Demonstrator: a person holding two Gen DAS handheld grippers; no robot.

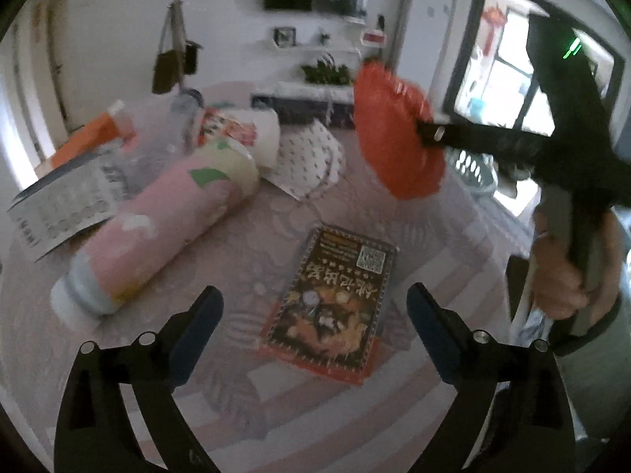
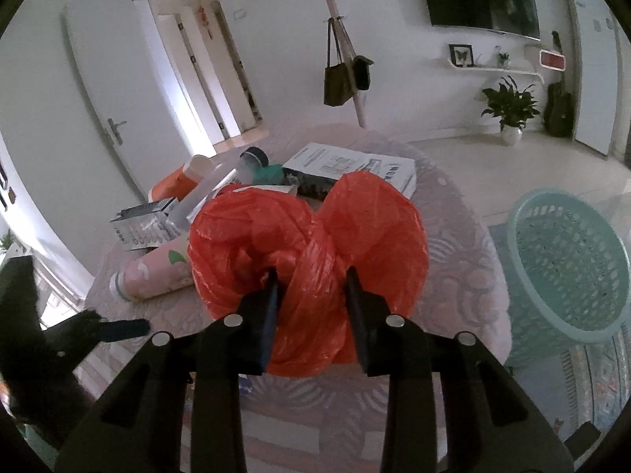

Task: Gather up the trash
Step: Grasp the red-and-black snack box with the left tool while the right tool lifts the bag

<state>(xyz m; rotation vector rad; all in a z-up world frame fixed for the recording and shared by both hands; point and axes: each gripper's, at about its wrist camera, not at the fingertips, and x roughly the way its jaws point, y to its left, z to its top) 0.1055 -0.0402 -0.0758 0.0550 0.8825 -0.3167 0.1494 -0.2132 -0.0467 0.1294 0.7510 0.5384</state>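
Observation:
My right gripper (image 2: 311,280) is shut on a crumpled red plastic bag (image 2: 311,244) and holds it above the table. In the left wrist view the same bag (image 1: 394,134) hangs in the air at the upper right, held by the right gripper (image 1: 424,130). My left gripper (image 1: 315,299) is open and empty, low over a flat dark snack packet (image 1: 335,299) lying on the pink tablecloth (image 1: 256,236). A pink cylindrical tube (image 1: 157,232) lies on its side to the left of the packet.
A pile of boxes, a clear bottle (image 2: 213,189) and printed leaflets (image 2: 355,165) sits at the table's far side. A teal plastic basket (image 2: 568,272) stands on the floor to the right of the table. A potted plant (image 2: 510,110) stands by the far wall.

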